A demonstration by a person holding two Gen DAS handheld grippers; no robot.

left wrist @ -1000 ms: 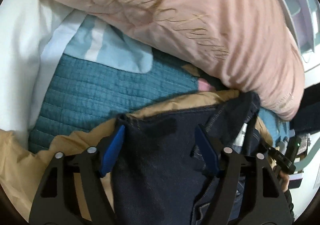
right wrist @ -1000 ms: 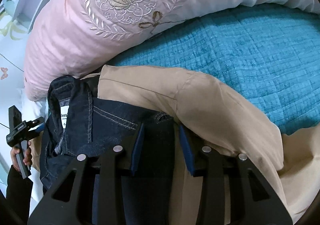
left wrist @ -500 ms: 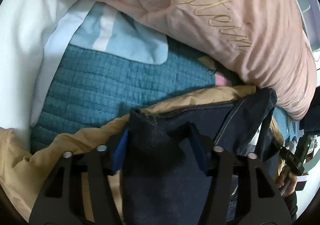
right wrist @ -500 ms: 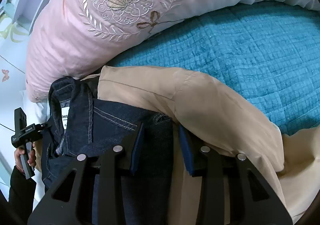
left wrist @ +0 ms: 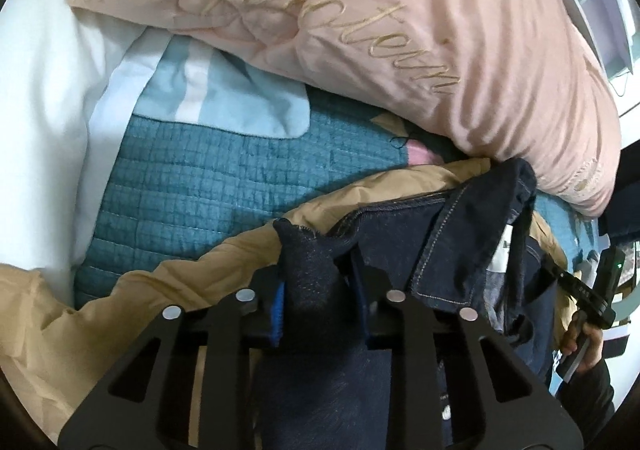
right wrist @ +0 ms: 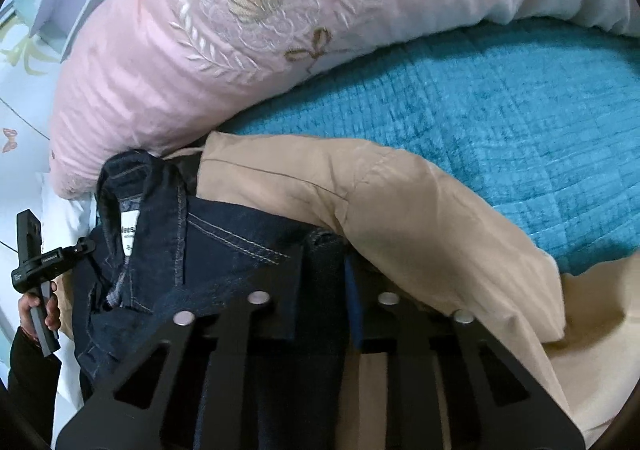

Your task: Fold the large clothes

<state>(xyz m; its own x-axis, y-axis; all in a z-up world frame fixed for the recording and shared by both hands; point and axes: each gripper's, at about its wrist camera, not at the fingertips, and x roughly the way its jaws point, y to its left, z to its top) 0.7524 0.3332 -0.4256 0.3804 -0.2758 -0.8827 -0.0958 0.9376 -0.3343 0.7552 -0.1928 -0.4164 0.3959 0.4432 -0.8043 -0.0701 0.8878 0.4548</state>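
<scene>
Dark blue jeans (left wrist: 452, 250) lie bunched on a tan garment (left wrist: 200, 290) on the bed. My left gripper (left wrist: 320, 294) is closing its jaws, and a raised fold of the denim hem is squeezed between its blue pads (left wrist: 277, 310). In the right wrist view the jeans (right wrist: 224, 250) show their waistband and white label at the left. My right gripper (right wrist: 323, 278) is also closing, its jaws pinching the denim edge right beside the tan garment (right wrist: 400, 209). Denim hides the inner faces of both pairs of pads.
A pink embroidered pillow (left wrist: 400, 29) (right wrist: 200, 49) lies across the back, against the clothes. A teal quilt (left wrist: 192, 185) (right wrist: 500, 129) covers the bed, with a light blue cloth (left wrist: 240, 97) and white bedding (left wrist: 40, 109) at the left. A hand on a black handle (left wrist: 588, 334) (right wrist: 40, 310) shows at each view's edge.
Both grippers' jaws have narrowed. The left went from wide around flat denim to pinching a bunched fold. The right closed on the denim edge in the last half second without shifting.
</scene>
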